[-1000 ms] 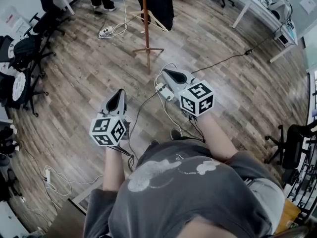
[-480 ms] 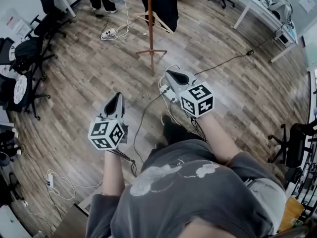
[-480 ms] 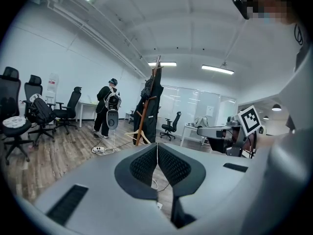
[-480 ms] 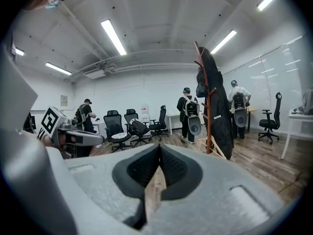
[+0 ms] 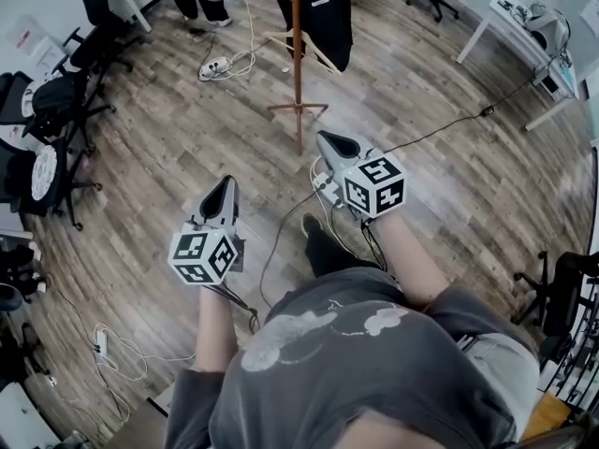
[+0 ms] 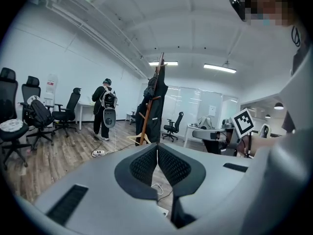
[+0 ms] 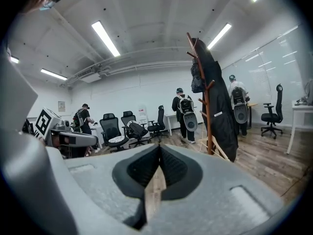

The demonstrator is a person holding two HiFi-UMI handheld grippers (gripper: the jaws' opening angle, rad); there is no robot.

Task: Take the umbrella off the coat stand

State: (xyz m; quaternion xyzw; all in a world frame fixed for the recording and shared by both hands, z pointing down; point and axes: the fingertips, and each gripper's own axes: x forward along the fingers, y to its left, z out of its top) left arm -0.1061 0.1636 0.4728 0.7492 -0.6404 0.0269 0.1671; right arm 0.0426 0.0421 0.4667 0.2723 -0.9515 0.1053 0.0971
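A wooden coat stand (image 5: 298, 73) rises from the floor ahead of me, with its foot (image 5: 298, 110) just beyond my grippers. A dark coat (image 5: 326, 7) hangs on it, and a wooden hanger (image 5: 301, 45) hangs lower down. I cannot pick out an umbrella among the dark things on the stand (image 7: 206, 106). My left gripper (image 5: 227, 181) is shut and empty, short of the stand and to its left. My right gripper (image 5: 323, 137) is shut and empty too, close to the stand's foot. In the left gripper view the stand (image 6: 157, 99) shows straight beyond the closed jaws.
A power strip with cables (image 5: 213, 66) lies on the floor left of the stand. Office chairs (image 5: 51, 96) line the left side and white desks (image 5: 529, 26) the far right. A black cable (image 5: 440, 123) crosses the floor. A person with a backpack (image 6: 103, 109) stands beyond.
Both grippers have moved forward toward the coat stand, which now sits nearer and lower in the head view. The jaws of both stay closed.
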